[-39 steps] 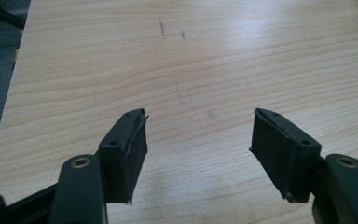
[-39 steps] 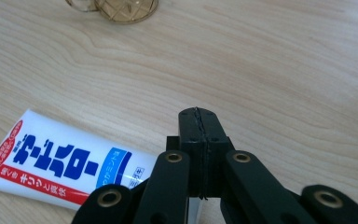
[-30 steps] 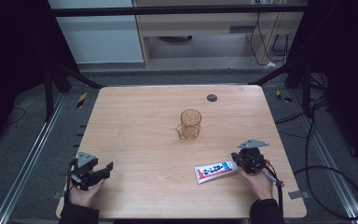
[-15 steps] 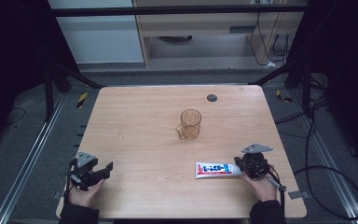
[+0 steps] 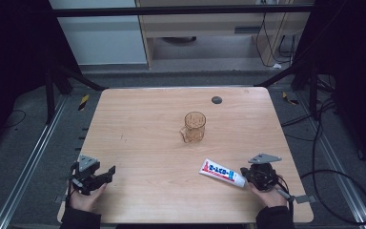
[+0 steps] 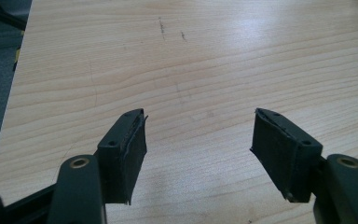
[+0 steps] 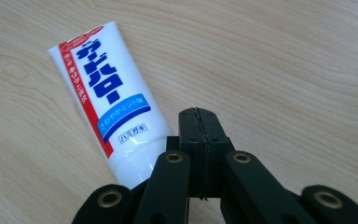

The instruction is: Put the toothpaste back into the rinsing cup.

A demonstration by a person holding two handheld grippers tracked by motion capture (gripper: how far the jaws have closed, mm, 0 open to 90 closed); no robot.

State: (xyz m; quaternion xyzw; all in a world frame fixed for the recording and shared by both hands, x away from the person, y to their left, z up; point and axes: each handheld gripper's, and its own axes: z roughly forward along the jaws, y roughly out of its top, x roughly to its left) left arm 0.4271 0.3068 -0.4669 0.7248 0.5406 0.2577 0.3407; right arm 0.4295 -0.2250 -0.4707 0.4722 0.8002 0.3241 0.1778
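Lying flat on the wooden table [image 5: 147, 124], the toothpaste tube [image 5: 221, 172] sits on the near side of the amber glass mug [image 5: 194, 127], well apart from it, cap end toward the person's right hand. White body, red band along one edge, blue lettering.

Right gripper [image 5: 246, 172]: jaws pressed together, nothing between them. In the right gripper view the right gripper [image 7: 199, 116] has its closed tips just beside the tube's [image 7: 107, 100] ribbed white cap end, on the side away from the red band. Touching or a hair apart: cannot tell. The tube is not gripped; it lies alongside the jaws, angling up and away to the left in that view.

Left gripper [image 5: 108, 172]: at the near left of the table, far to the left of the mug and well apart from the tube. Left gripper view shows the left gripper [image 6: 198, 135] with jaws spread wide over bare wood grain [image 6: 205, 60], holding nothing.

A small dark round disc [image 5: 216, 99] lies beyond the mug, near the far edge.
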